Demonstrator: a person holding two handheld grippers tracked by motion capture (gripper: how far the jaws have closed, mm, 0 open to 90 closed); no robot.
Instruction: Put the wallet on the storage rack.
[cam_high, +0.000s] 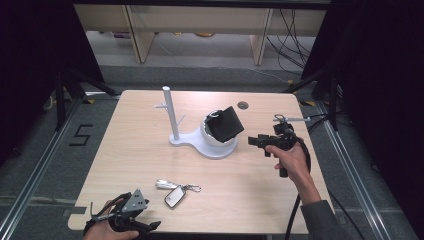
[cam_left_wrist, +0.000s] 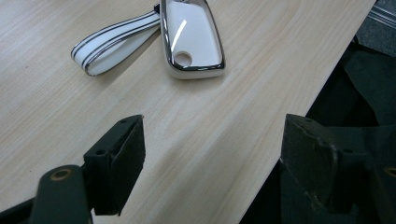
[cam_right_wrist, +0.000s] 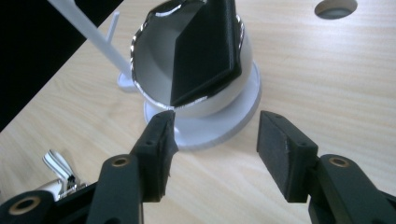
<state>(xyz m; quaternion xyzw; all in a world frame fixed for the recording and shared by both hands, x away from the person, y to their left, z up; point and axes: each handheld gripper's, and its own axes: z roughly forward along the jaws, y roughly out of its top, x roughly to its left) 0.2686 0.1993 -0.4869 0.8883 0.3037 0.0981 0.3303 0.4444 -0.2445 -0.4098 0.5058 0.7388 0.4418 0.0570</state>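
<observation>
Jaws of the left gripper (cam_left_wrist: 210, 140) stand wide apart at the near edge of the table (cam_high: 250, 200), with nothing between them. It sits low and points at the key fob (cam_left_wrist: 191, 39), which looks like a way to be ready to pick it up.

The key fob lies flat on the wood just past those jaws. In the high view its long side runs from near left to far right, and its ring end points far and right. Its white strap (cam_left_wrist: 116, 42) lies beside it, on the left.

Farther out, on the right, the right gripper (cam_right_wrist: 215, 140) has its jaws about half open and holds nothing. It points at the white bowl (cam_right_wrist: 154, 65), close to it but not touching. I think it is lined up this way to reach the black case (cam_right_wrist: 205, 51).

The black case stands in the bowl, in the middle of the table. It leans on the rim, so it does not fall flat. Its long side goes up out of the bowl, tipped to the right and far side in the high view.

The bowl sits on a white stand with a thin post (cam_high: 170, 115) going straight up at its left
</observation>
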